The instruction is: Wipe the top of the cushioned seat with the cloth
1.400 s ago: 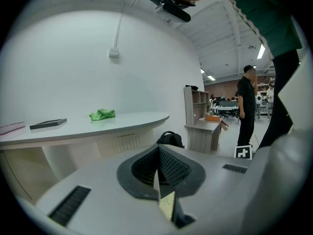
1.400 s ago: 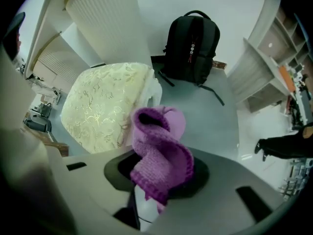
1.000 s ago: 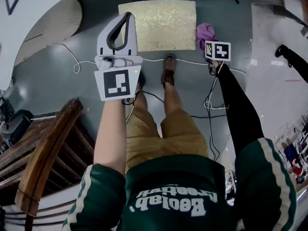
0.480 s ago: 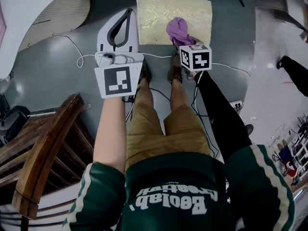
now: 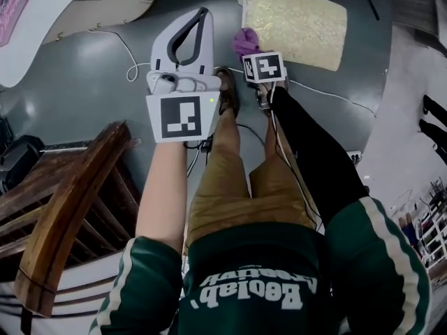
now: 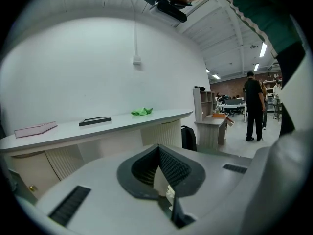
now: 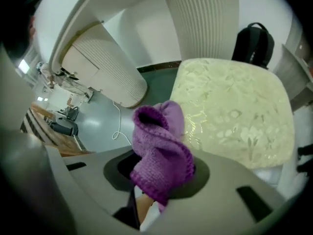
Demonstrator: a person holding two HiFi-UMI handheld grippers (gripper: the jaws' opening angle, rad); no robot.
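The cushioned seat [image 5: 297, 21] is a pale gold patterned pad on the floor at the top of the head view; it fills the right gripper view too [image 7: 234, 111]. A purple knitted cloth [image 5: 244, 42] hangs at the pad's near left corner, bunched up in my right gripper [image 5: 253, 53], which is shut on it. In the right gripper view the cloth [image 7: 164, 151] covers the fingertips of that gripper [image 7: 156, 190]. My left gripper [image 5: 201, 14] is held up left of the pad, away from it, shut with nothing between its pads [image 6: 159, 173].
A dark wooden chair [image 5: 63, 215] stands at the lower left. A white curved counter [image 5: 63, 5] runs along the top left, with cables [image 5: 133, 54] on the grey floor. A black backpack [image 7: 254, 43] sits behind the pad. A person [image 6: 254, 106] stands far off.
My right gripper has carried the purple cloth from the pad's right edge across its near side to its left corner. The left gripper has stayed raised and shut.
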